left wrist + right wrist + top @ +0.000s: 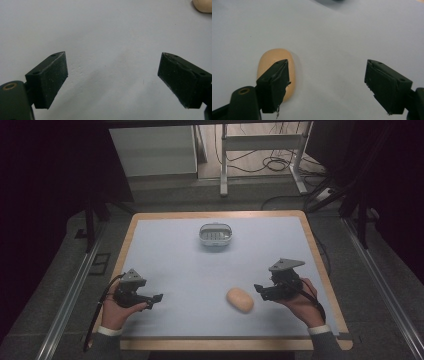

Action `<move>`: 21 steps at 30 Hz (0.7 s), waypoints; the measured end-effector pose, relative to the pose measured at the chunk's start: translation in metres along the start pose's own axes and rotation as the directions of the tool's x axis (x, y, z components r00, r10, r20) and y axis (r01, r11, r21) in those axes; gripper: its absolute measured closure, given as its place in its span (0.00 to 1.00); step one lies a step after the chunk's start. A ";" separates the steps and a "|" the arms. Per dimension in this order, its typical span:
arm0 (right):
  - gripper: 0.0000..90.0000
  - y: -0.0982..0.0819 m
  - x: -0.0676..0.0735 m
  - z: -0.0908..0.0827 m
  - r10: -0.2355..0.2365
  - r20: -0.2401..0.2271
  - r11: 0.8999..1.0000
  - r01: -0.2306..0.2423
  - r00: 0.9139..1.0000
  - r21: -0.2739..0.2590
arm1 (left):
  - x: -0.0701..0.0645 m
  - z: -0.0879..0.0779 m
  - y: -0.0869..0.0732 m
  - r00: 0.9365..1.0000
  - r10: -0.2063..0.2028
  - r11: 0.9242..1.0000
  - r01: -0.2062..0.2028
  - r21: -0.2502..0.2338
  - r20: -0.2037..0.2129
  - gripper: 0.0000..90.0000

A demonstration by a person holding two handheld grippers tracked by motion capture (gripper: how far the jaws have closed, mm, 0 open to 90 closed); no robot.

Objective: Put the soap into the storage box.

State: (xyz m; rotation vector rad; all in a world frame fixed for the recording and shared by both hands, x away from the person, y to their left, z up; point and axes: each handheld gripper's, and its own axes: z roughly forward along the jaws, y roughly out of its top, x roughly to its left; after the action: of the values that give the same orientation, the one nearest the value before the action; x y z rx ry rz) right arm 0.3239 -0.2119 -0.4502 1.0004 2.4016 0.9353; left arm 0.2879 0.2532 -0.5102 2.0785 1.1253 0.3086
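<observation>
High view first: your table (150,222) has a pale wood rim and carries a light blue-grey mat (200,270) over nearly all of its top. Around it the room is dark; grey floor lies on both sides, metal rails (70,295) run along the floor left and right, and beyond the far edge stand a white cabinet (152,150) and a white frame (262,150) with loose cables (272,165) on the floor. A small white basket (215,234) sits near the far middle of the mat. The tan bread roll (240,300) lies on the mat toward the near right. Your left gripper (159,297) rests low at the near left, well apart from the roll; your right gripper (258,289) is just beside the roll, on its right.

Left gripper view: your jaws stand wide apart with nothing between them, over bare mat (112,37). The roll (203,5) peeks in at the top right corner.

Right gripper view: your jaws are parted with a clear gap and hold nothing. The roll (268,62) lies on the mat behind the left jaw, not between the two. A dark blurred shape sits at the top edge; you cannot tell what it is.
</observation>
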 end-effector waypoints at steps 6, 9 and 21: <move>0.22 0.003 0.008 0.006 -0.029 -0.020 0.999 0.030 0.999 0.012 | 0.000 0.002 0.000 1.000 0.002 1.000 -0.002 0.004 -0.002 0.11; 0.22 0.004 0.010 0.009 -0.035 -0.033 0.999 0.035 0.999 0.017 | 0.000 0.002 0.000 1.000 0.003 1.000 -0.003 0.006 -0.001 0.11; 0.20 0.008 0.028 0.022 -0.073 -0.081 0.994 0.079 0.994 0.070 | -0.002 0.001 0.000 1.000 0.008 1.000 -0.008 0.007 0.002 0.11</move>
State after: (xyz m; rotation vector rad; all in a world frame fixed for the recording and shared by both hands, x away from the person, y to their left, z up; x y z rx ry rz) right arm 0.3207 -0.1779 -0.4625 0.9065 2.5370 0.8808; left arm 0.2878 0.2512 -0.5105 2.0892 1.1181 0.3066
